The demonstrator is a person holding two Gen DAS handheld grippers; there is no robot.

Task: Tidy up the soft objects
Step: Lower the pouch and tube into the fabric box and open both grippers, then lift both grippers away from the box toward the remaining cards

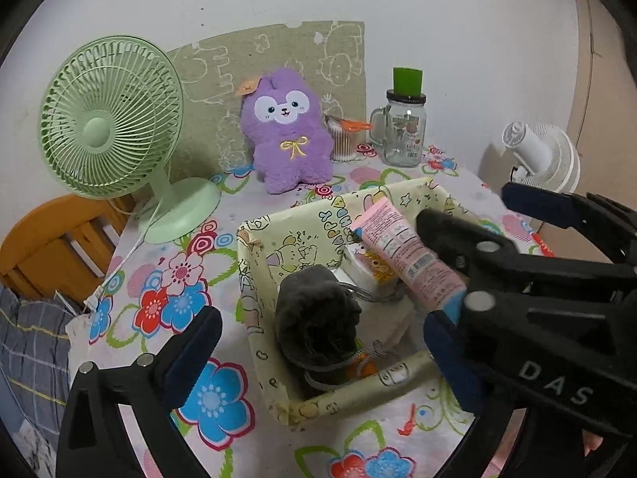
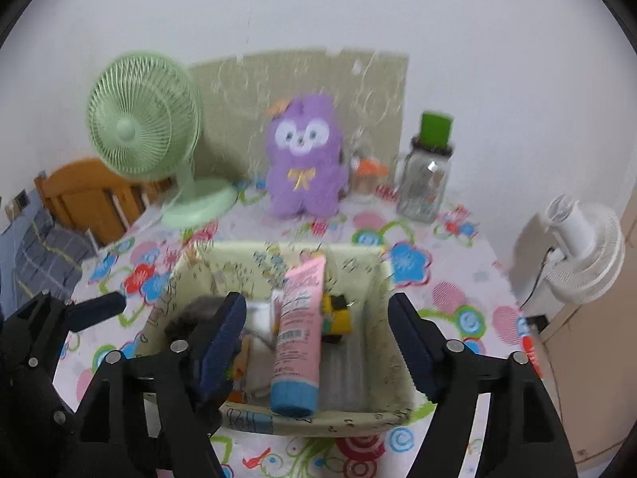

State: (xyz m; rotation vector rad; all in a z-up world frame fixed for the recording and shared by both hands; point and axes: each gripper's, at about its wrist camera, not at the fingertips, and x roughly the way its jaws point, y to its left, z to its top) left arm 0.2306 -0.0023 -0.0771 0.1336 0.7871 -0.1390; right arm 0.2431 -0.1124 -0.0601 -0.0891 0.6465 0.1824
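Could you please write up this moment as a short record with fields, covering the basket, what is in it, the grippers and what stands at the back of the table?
surface: table with floral cloth
basket: open fabric bin, mid-table
in basket: pink tube leaning on the far wall; dark grey pouch; small packets beneath
right gripper: jaws open, either side of the tube, not pressing it
left gripper: jaws open wide, nothing between the pads
back row: green fan, purple plush, glass jar

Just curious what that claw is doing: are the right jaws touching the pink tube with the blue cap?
Apart. The right wrist view shows the right gripper open, with a clear gap between each pad and the pink tube with the blue cap.
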